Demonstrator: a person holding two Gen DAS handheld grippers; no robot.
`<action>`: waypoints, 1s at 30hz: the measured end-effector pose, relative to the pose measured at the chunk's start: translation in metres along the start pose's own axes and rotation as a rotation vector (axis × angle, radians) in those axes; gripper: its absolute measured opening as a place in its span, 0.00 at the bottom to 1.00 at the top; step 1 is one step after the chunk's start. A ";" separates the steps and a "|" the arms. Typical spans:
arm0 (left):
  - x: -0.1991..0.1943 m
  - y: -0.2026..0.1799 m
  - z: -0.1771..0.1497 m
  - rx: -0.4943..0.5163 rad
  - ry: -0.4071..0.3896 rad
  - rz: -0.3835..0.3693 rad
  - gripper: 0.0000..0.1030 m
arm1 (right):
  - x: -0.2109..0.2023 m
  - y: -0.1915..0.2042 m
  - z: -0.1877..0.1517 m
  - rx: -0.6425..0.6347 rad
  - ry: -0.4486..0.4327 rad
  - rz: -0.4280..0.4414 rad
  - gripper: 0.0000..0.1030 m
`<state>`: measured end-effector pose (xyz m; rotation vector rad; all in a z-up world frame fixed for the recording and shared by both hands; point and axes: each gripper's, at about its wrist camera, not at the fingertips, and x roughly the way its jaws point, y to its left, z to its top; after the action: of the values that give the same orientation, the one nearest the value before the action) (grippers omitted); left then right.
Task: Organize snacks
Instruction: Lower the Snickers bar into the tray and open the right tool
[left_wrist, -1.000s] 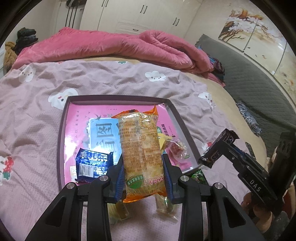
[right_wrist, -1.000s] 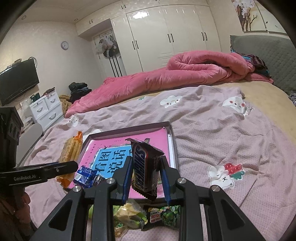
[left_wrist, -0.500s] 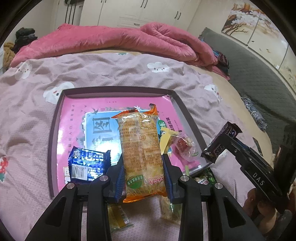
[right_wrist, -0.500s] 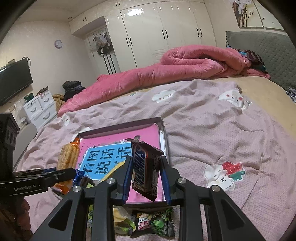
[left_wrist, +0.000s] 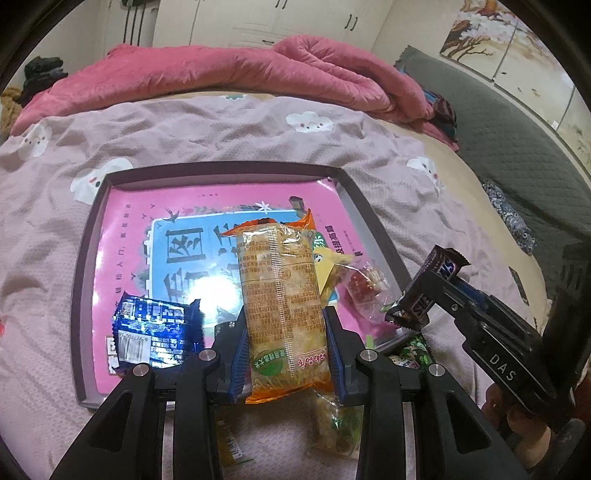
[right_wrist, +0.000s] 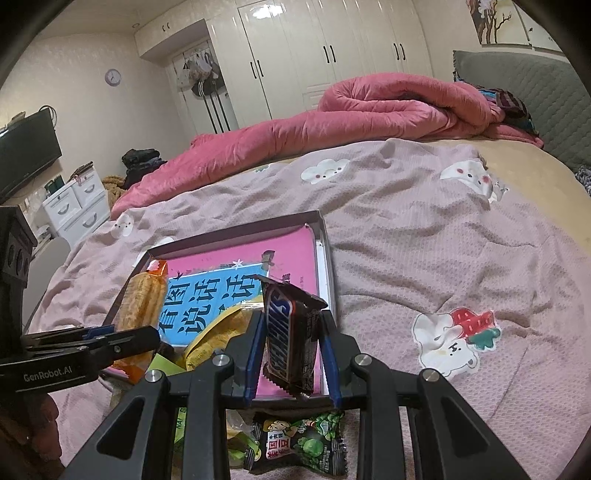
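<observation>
Both grippers carry a snack above the tray. Left gripper (left_wrist: 286, 334) pinches a long orange-edged cracker pack (left_wrist: 282, 295) low on its body, its blue-lined jaws pressed against both long sides, so most of the pack juts forward over the tray (left_wrist: 88, 258), whose floor is a pink sheet with a blue panel of Chinese characters. Right gripper (right_wrist: 291, 343) is clamped on a Snickers bar (right_wrist: 290, 332), held upright on its long edge over the tray's near right side.

Already in the tray lie a blue foil packet (left_wrist: 155, 332) at the near left, and a yellow wrapper (left_wrist: 330, 264) and a clear candy with a red centre (left_wrist: 364, 286) toward the right. Outside the near rim, on the cloud-print bedspread (right_wrist: 424, 240), waits a green pea snack bag (right_wrist: 299, 448) along with other small packets I cannot make out.

Judging by this, the step in hand is setting both snacks down inside the tray. To do it well, I would lower the cracker pack flat onto the bare middle strip between the blue packet and the yellow wrapper, and let go only once its far end rests on the sheet. The bar should tilt flat onto the free pink area near the right wall, clear of the candy. The tray sits on soft bedding and may rock under a push, so releases should be gentle.
</observation>
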<state>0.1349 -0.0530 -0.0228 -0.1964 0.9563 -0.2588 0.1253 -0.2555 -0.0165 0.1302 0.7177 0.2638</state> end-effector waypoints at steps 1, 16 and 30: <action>0.001 0.000 0.000 0.000 0.002 0.000 0.36 | 0.002 0.001 0.000 -0.002 0.002 0.001 0.28; 0.011 0.002 0.001 -0.012 0.023 -0.001 0.36 | 0.019 0.003 -0.009 0.012 0.065 0.050 0.28; 0.023 0.002 0.000 -0.013 0.060 -0.007 0.36 | 0.031 0.004 -0.017 0.016 0.122 0.057 0.28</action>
<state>0.1480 -0.0579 -0.0410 -0.2047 1.0169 -0.2658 0.1358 -0.2427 -0.0484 0.1513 0.8382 0.3228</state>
